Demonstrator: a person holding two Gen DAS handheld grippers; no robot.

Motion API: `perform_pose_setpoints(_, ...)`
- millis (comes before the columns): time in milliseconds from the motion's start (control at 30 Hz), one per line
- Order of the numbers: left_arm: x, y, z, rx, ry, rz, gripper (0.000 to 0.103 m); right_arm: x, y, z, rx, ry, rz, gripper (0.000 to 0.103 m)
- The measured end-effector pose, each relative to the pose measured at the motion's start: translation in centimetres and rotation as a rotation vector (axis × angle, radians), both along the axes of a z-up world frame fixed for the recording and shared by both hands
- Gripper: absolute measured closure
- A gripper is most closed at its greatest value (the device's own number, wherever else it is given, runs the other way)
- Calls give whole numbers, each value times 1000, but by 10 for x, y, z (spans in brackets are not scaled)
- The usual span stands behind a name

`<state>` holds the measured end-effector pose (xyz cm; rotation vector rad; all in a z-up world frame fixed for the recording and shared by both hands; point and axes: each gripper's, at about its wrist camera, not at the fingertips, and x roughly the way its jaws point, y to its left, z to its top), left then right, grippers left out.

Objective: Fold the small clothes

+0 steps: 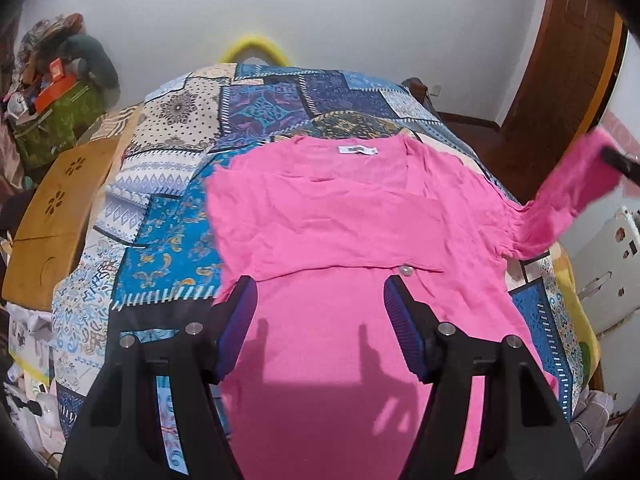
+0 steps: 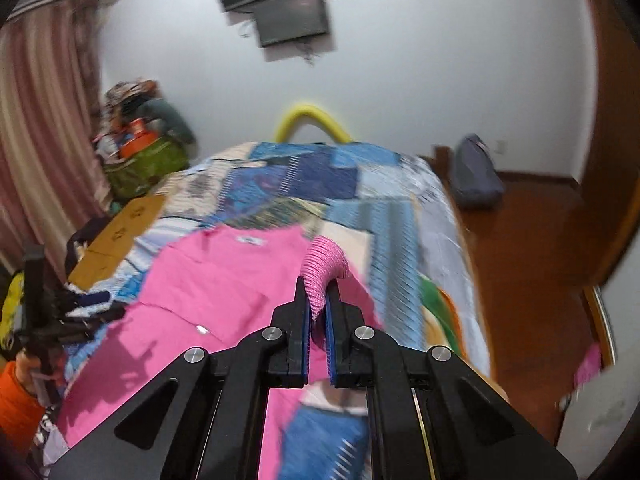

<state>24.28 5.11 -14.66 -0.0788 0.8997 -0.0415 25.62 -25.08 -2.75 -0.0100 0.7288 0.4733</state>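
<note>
Right gripper [image 2: 318,308] pinches pink sweater [image 1: 340,216] cuff; sweater lies on patchwork bedspread [image 1: 256,112].
We note the white neck label [image 1: 357,149] as unreadable; left gripper [image 1: 320,300] hovers with jaws wide apart, holding nothing.

The left gripper [image 1: 320,300] hung with jaws spread wide; the right gripper [image 2: 319,304], slightly blurred, appeared clamped on cloth.

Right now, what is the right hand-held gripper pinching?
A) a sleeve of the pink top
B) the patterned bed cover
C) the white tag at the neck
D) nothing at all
A: the right hand-held gripper has its jaws closed on the ribbed cuff of the sleeve, lifted up off the bed cover, while the rest of the pink top lies flat.
</note>
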Motion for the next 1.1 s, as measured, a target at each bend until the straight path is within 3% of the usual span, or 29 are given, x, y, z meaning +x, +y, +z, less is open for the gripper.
perform_pose_setpoints(167,-6,26,-5,-22,3,21,38,22,74,-10,-44,23,117,97)
perform_pose_setpoints(533,-7,60,-40,-47,87,45,38,46,223,-88,-104,176,355,97)
perform_pose_setpoints(600,-5,60,-44,-40,98,44,38,44,233,-92,-107,193,379,90)
perform_pose_setpoints(633,-4,60,-45,-39,100,45,38,43,239,-94,-102,198,400,80)
perform_pose_setpoints(667,-2,58,-45,-39,100,44,38,40,242,-93,-102,194,406,67)
perform_pose_setpoints(733,1,56,-43,-42,100,43,38,34,239,-87,-105,159,407,57)
perform_pose_setpoints(933,24,38,-28,-61,80,20,38,29,196,-68,-99,89,349,48)
perform_pose_setpoints(1100,63,26,-37,-32,119,20,38,35,141,-75,-127,87,250,45)
